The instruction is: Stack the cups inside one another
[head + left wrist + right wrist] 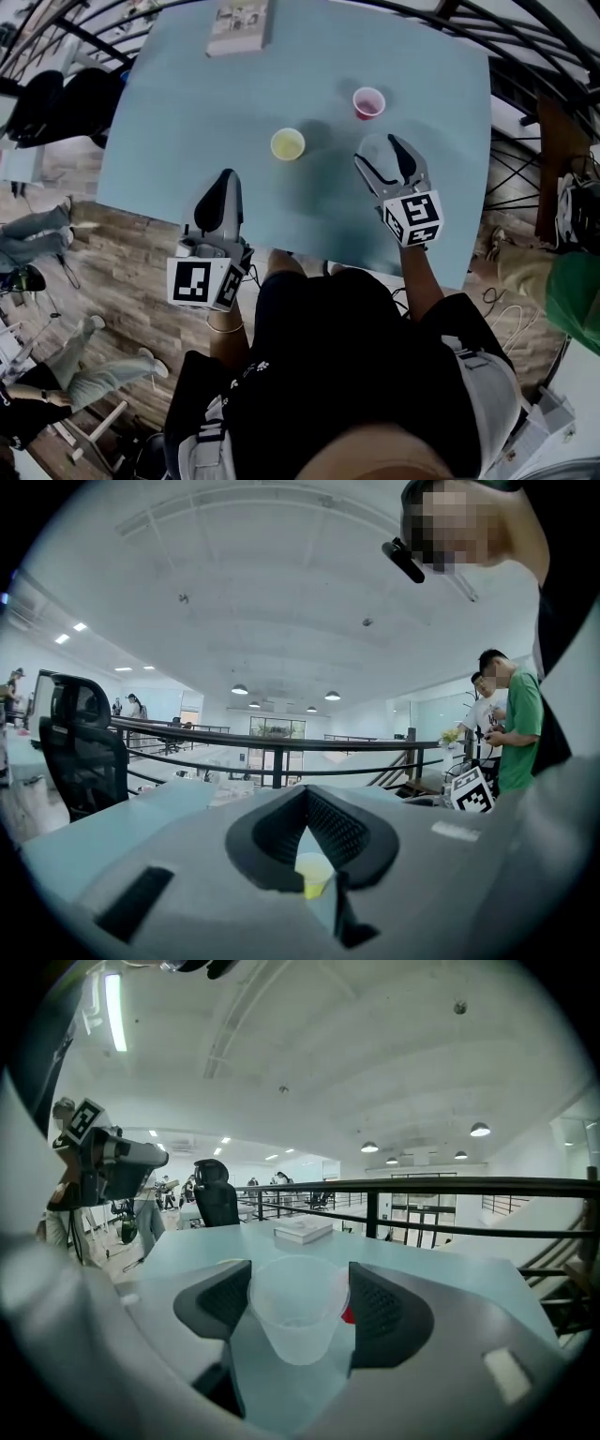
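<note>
- The right gripper (379, 156) is grasping a clear cup (298, 1321). Its jaws are pressing on the cup near the rim from both sides, and the cup is sitting upright between them at the centre right of the head view.
- The left gripper (225, 185) is carrying nothing. Its jaws are lying clenched together with the tips meeting, left of centre at the near edge of the bench (178, 112).
- A yellow cup (288, 144) is standing alone, mouth up, near the middle of the frame and apart from both grippers (in the left gripper view it is showing just past the closed jaws).
- A pink cup (368, 102) is standing up and to the right of the yellow one, just beyond the clear cup, and is also empty.
- A book (239, 28) is lying at the top edge, well apart from the cups.
- As I judge it, the task is only getting started. No cup is sitting inside another yet, one cup is in hand, and both nestings are waiting to be done.
</note>
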`<state>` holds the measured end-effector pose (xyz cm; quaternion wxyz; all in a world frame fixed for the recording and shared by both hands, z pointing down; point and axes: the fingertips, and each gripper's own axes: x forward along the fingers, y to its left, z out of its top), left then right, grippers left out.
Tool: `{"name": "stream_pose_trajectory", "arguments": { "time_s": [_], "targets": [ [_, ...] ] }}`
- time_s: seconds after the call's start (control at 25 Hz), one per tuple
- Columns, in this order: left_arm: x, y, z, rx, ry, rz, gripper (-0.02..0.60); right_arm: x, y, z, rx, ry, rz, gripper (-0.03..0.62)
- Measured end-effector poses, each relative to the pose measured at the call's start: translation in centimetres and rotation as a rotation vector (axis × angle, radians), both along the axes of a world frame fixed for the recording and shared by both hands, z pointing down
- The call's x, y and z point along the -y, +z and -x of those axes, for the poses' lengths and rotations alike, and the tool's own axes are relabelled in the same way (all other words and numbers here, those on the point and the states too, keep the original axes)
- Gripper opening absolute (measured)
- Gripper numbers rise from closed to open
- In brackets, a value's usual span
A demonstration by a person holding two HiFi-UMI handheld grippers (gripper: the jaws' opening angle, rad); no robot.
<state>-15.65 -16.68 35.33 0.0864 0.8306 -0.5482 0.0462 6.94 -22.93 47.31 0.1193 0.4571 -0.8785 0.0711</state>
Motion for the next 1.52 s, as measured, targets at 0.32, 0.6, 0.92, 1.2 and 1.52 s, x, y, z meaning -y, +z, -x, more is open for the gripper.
{"name": "stream_pose_trajectory", "arguments": {
  "time_s": [0.32,0.6,0.92,1.2,1.52],
  "targets": [
    [0.0,0.0,3.7,-0.007,-0.055,0.008,-0.017,1.6,-2.4,5.3,0.024,-0.085,-0.038,0.333],
    [-0.6,0.0,7.0,-0.016,-0.104,-0.005,-0.017,2.4,-3.3,10.3,0.045,-0.167,-0.051,0.334],
    [-1.3,0.1,10.9,-0.014,-0.160,-0.004,-0.017,2.8,-2.8,15.6,0.034,-0.257,-0.047,0.334],
    [-1.5,0.4,13.1,-0.016,-0.197,0.000,-0.017,3.2,-1.2,17.5,0.004,-0.283,-0.021,0.334],
    [-1.7,0.6,13.7,-0.012,-0.203,0.007,-0.017,3.3,1.3,17.9,-0.027,-0.286,0.023,0.334]
  ]
}}
